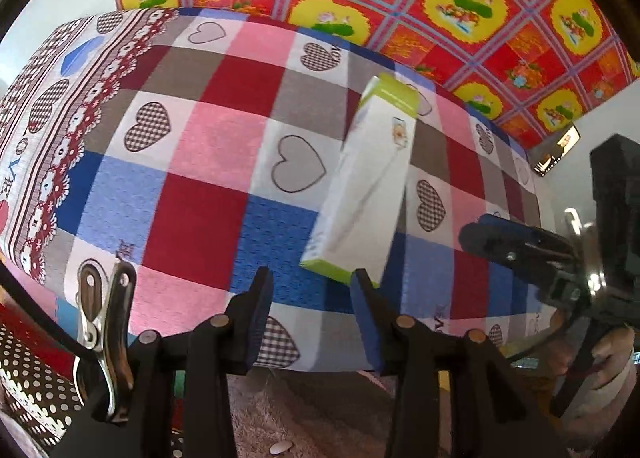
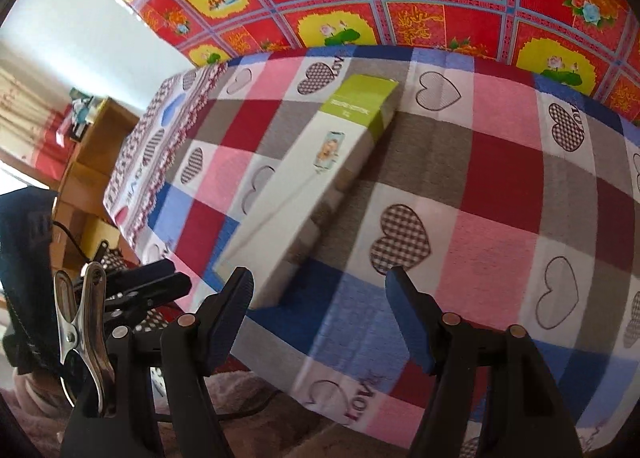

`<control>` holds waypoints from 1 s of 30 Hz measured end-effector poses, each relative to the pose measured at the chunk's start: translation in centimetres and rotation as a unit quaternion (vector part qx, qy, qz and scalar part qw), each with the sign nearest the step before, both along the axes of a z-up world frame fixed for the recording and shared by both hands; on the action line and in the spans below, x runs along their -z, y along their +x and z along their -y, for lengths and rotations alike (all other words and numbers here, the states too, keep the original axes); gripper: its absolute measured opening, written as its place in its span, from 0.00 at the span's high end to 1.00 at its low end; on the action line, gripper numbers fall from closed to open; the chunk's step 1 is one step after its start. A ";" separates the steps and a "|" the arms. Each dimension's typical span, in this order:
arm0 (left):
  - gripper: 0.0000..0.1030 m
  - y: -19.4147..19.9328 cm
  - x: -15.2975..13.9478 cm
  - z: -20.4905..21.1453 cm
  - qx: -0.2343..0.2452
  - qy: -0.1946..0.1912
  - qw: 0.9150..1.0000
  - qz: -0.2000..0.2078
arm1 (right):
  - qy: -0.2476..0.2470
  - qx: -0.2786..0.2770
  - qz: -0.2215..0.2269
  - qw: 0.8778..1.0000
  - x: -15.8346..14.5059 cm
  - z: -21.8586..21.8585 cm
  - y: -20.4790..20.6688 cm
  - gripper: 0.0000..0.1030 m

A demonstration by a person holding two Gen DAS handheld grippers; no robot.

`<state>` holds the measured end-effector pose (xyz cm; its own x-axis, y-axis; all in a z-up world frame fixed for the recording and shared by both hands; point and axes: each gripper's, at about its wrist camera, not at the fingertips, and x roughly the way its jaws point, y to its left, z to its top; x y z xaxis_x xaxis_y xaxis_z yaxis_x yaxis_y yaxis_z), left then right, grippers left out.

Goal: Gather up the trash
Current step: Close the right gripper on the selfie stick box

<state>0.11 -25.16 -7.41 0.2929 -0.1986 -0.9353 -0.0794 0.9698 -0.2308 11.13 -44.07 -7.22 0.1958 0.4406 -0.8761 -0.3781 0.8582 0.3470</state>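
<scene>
Looked like a home, prob. a bedroom or living rm. Main landmark: a low surface, bed or table, w/ a checked cloth (image 2: 500, 186) in pink, red, blue and grey squares, hearts and "LOVE" print on it. Behind the checked cloth hung a red floral sheet (image 2: 400, 10) w/ yellow medallions, homely stuff, not shop or lab gear. Left of the cloth in the right wrist view stood a wooden shelf unit (image 2: 84, 174) w/ odds and ends on top, against a plain white wall (image 2: 80, 30). Below the cloth's near edge lay a fluffy pinkish-brown carpet (image 1: 304, 410). Left of the cloth, low down, sat a dark polka-dot fabric (image 1: 36, 386).
</scene>
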 end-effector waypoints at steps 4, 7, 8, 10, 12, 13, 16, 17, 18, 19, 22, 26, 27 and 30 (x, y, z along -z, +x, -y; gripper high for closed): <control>0.50 0.5 0.1 1.7 0.024 0.002 1.000 0.001 | -0.001 -0.009 -0.006 1.000 0.5 0.6 0.5 0.32; 0.50 1.1 0.4 3.1 0.044 0.010 0.999 0.001 | -0.001 -0.012 -0.008 1.000 0.7 1.0 0.9 0.32; 0.50 1.3 0.6 3.5 0.049 0.014 0.999 0.000 | -0.001 -0.012 -0.008 1.000 0.7 1.1 1.1 0.32; 0.50 1.8 1.0 4.2 0.057 0.021 0.998 -0.001 | -0.003 -0.015 -0.007 1.000 0.8 1.3 1.6 0.32; 0.50 2.3 1.4 4.7 0.062 0.030 0.998 -0.004 | -0.006 -0.018 -0.005 1.000 0.8 1.3 2.0 0.32; 0.50 2.4 1.6 4.9 0.065 0.032 0.997 -0.005 | -0.007 -0.018 -0.005 1.000 0.8 1.4 2.2 0.32; 0.49 2.8 2.2 5.3 0.073 0.033 0.997 -0.010 | -0.008 -0.018 -0.008 1.000 1.1 1.7 3.0 0.32; 0.46 2.9 2.3 5.5 0.077 0.032 0.996 -0.010 | -0.006 -0.017 -0.009 1.000 1.2 1.9 3.3 0.32; 0.45 2.9 2.3 5.7 0.080 0.035 0.996 -0.007 | -0.004 -0.018 -0.010 1.000 1.3 2.0 3.6 0.32; 0.45 3.0 2.4 5.8 0.082 0.037 0.996 -0.005 | -0.003 -0.018 -0.012 1.000 1.4 2.0 3.8 0.32; 0.45 3.1 2.5 6.0 0.081 0.047 0.996 -0.003 | -0.003 -0.025 -0.009 1.000 1.3 1.9 4.8 0.32; 0.45 2.9 2.3 5.8 0.068 0.054 0.996 -0.006 | 0.000 -0.038 0.006 0.999 0.4 1.1 6.2 0.32; 0.45 2.8 2.3 5.6 0.066 0.050 0.997 -0.007 | 0.002 -0.043 0.011 0.999 0.2 0.9 6.6 0.32; 0.45 2.5 2.5 5.4 0.065 0.027 0.997 -0.020 | 0.002 -0.065 0.029 0.997 -0.4 -0.4 8.1 0.32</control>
